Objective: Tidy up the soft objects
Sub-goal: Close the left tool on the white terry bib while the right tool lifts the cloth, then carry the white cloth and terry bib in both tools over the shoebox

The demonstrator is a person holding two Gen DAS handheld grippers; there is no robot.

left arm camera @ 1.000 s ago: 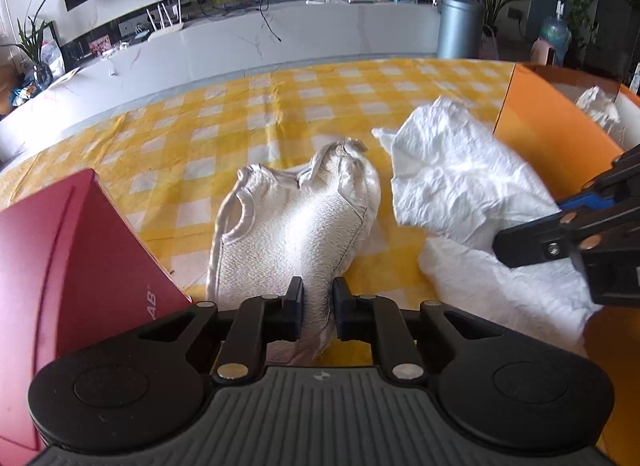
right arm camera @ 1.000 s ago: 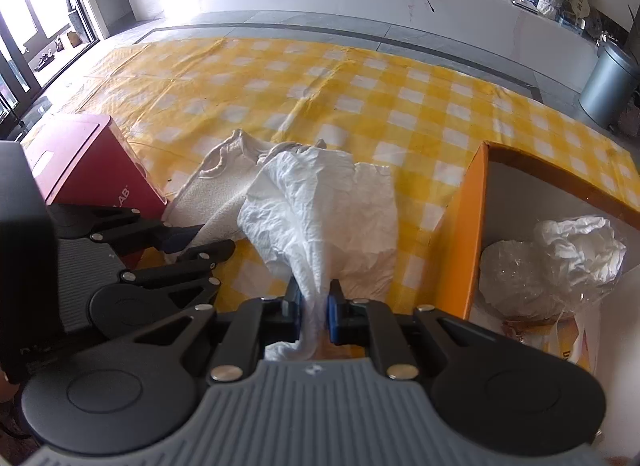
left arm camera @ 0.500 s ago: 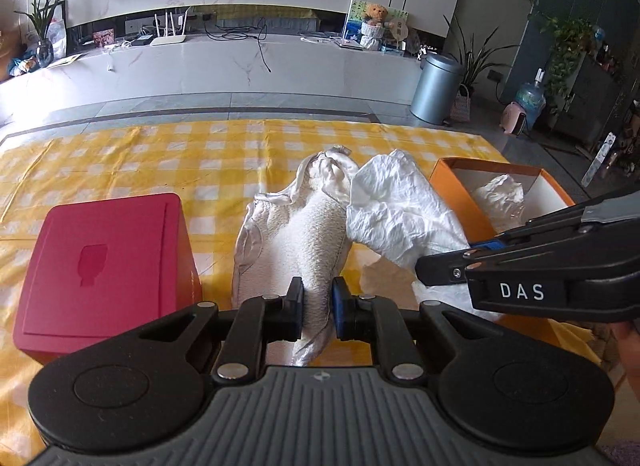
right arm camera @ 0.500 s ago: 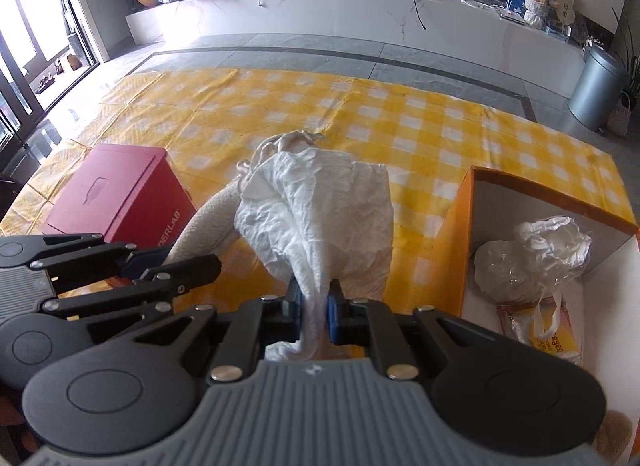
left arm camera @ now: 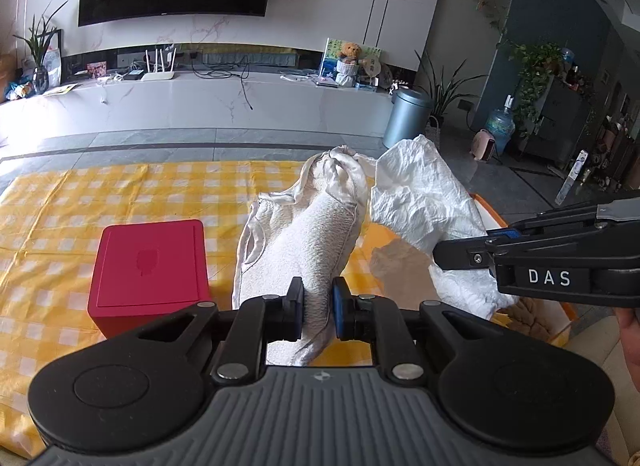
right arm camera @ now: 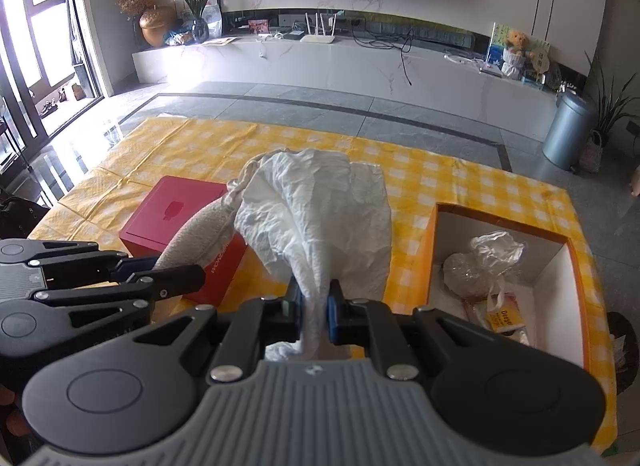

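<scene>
My left gripper [left arm camera: 317, 314] is shut on a cream terry-cloth bag [left arm camera: 316, 229] and holds it up above the yellow checked cloth [left arm camera: 120, 193]. My right gripper [right arm camera: 314, 316] is shut on a crumpled white cloth [right arm camera: 320, 217], also lifted. The two hang side by side, touching. The white cloth also shows in the left wrist view [left arm camera: 424, 201], as does the right gripper [left arm camera: 460, 256]. The terry bag [right arm camera: 200, 229] and the left gripper [right arm camera: 160, 276] show at the left of the right wrist view.
A red closed box [left arm camera: 150, 266] stands on the cloth to the left. An orange box with white inside [right arm camera: 556, 294] stands to the right, holding clear plastic bags [right arm camera: 484, 258] and a packet. A grey bin [right arm camera: 568, 129] stands on the floor beyond.
Both grippers have risen, lifting the terry bag and the white cloth off the checked cloth. The red box and orange box now look farther below.
</scene>
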